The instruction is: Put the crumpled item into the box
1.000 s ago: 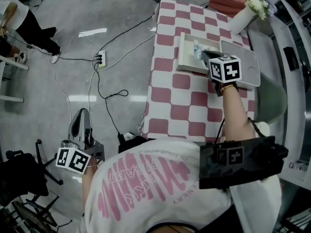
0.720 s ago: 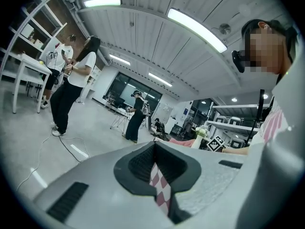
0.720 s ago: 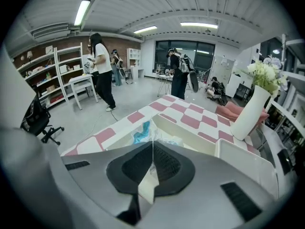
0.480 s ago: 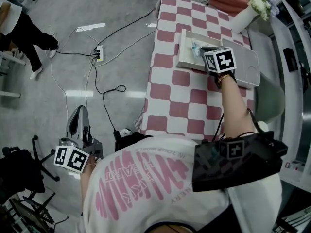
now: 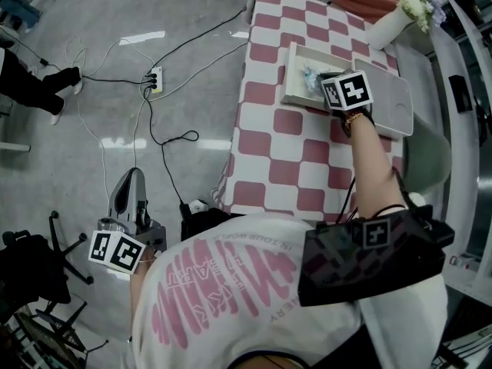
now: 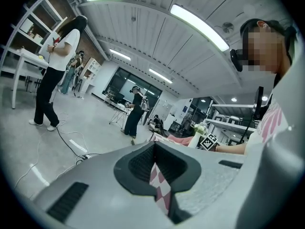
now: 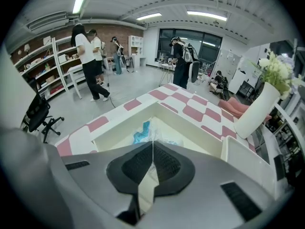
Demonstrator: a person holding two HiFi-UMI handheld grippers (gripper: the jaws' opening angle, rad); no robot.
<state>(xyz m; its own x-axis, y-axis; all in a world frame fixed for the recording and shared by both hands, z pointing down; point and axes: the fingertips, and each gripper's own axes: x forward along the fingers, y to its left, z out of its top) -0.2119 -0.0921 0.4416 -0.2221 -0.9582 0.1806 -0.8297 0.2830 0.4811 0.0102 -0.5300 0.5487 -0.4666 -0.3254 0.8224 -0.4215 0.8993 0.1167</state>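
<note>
Over the checkered table (image 5: 269, 156), right gripper (image 7: 152, 144) is hovering at the white box (image 7: 119, 124), jaws pressing together on the crumpled item (image 7: 142, 130), a blue-and-clear wad sitting low inside the box. Left gripper (image 6: 155, 149) is hanging beside the table, above the floor, jaws pressing together on nothing.

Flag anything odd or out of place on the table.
Nothing stands out. The box is open with its lid flat beside it, the crumpled item is inside it at the right gripper's tips, and the vase stands upright.
</note>
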